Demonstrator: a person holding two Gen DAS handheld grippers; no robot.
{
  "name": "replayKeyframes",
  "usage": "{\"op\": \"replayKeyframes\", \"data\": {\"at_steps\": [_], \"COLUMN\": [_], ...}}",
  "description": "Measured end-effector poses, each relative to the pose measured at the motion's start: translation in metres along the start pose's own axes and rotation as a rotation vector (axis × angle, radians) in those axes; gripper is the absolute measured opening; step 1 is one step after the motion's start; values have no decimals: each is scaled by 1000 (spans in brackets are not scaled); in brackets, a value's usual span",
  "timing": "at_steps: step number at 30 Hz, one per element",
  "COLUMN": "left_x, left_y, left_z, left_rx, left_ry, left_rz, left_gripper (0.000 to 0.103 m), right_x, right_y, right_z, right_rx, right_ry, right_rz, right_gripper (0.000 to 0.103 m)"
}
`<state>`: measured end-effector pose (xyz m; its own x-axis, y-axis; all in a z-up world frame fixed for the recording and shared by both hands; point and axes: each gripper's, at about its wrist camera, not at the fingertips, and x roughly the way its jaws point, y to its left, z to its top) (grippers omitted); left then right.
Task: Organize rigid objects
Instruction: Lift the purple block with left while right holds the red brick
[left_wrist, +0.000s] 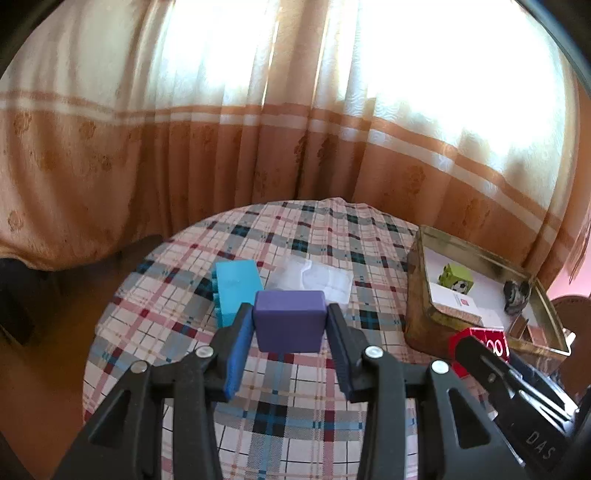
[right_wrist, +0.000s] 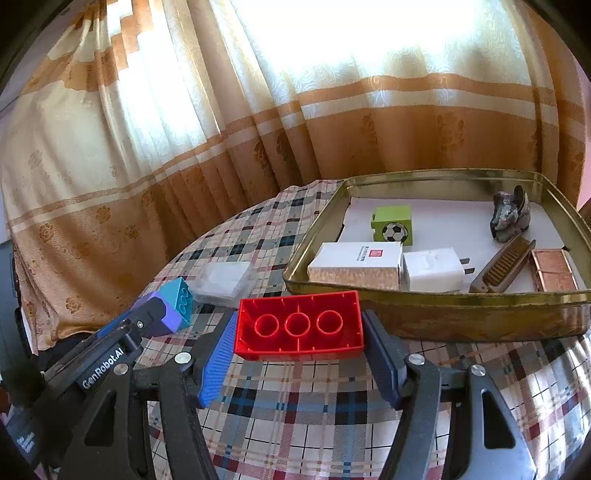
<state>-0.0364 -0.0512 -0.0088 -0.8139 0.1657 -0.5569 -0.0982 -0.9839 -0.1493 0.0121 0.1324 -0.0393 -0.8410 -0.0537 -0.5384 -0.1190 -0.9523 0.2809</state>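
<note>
Both grippers are loaded. The left gripper (left_wrist: 290, 325) has its fingers clamped on the two ends of a purple block (left_wrist: 289, 319), held clear above the checked tablecloth (left_wrist: 295, 413). The right gripper (right_wrist: 299, 332) is clamped on a red brick (right_wrist: 299, 325), hollow underside facing back along the fingers.

Just beyond the left fingertips, a little to their left, a turquoise brick (left_wrist: 236, 286) lies on the cloth, and past the tips on the right sits a clear plastic case (left_wrist: 314, 278). Ahead of the right fingers and off to their right stands the gold tin (right_wrist: 436, 314), already holding a green cube with a football on it (right_wrist: 393, 223), a white box (right_wrist: 356, 262), a charger plug (right_wrist: 434, 269), a small brush (right_wrist: 502, 267) and a grey figurine (right_wrist: 509, 216).

It looks like the carrying step: both pieces picked up, neither delivered. Next, I'd say, each needs lifting over the tin's near wall and lowering onto bare floor. The brick seems the closer one, so the right hand could go first, keeping the two grippers from crowding each other.
</note>
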Motion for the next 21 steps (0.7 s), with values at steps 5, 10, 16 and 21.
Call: {"op": "replayKeyframes", "data": {"at_steps": [5, 10, 16, 21], "left_x": [-2, -4, -5, -5], "left_y": [-4, -6, -7, -8], "left_z": [0, 0, -1, -1], "left_rx": [24, 31, 35, 39], "left_ry": [-15, -27, -34, -40], "left_rz": [14, 25, 26, 33], "left_gripper": [39, 39, 39, 39], "right_x": [-5, -7, -9, -11], "right_y": [1, 2, 4, 3], "right_z": [0, 1, 0, -1], "right_rx": [-3, -11, -16, -17], "right_ry": [-26, -41, -52, -61], "right_rz": [-11, -20, -27, -31], "right_gripper": [68, 68, 68, 68]}}
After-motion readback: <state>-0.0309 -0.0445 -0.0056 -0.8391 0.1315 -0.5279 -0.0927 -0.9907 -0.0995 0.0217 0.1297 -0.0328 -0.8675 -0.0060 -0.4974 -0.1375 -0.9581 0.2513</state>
